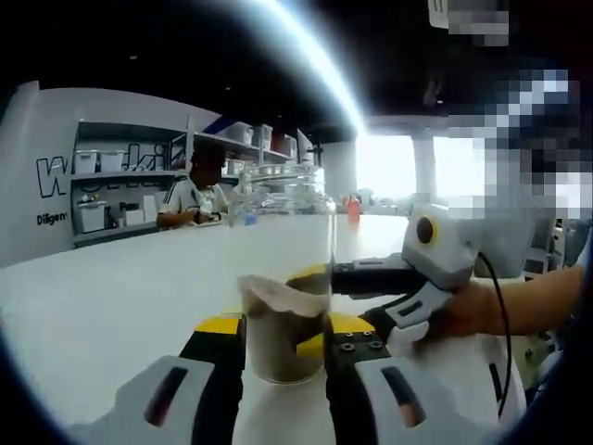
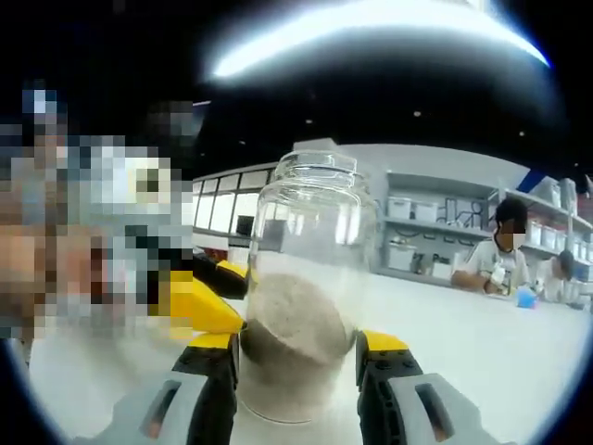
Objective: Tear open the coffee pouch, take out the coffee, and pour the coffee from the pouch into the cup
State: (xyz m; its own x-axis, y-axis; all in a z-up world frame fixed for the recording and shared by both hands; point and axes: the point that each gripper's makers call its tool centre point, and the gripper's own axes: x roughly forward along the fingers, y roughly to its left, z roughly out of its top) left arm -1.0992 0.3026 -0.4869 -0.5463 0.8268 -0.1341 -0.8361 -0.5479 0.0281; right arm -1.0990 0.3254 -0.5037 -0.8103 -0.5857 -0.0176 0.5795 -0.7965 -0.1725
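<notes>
One glass jar (image 2: 301, 297) – two hand-held grippers (image 1: 284, 352) clamping.

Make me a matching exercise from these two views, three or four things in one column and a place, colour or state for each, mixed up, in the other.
Things:
1. glass jar
2. left gripper
3. seated person
4. table

Descriptions:
A. white, bare surface
B. clear, partly filled with brown powder
C. at the far side, in front of shelves
D. yellow-tipped, closed on the jar's lower part

Pairs: 1-B, 2-D, 3-C, 4-A
</notes>
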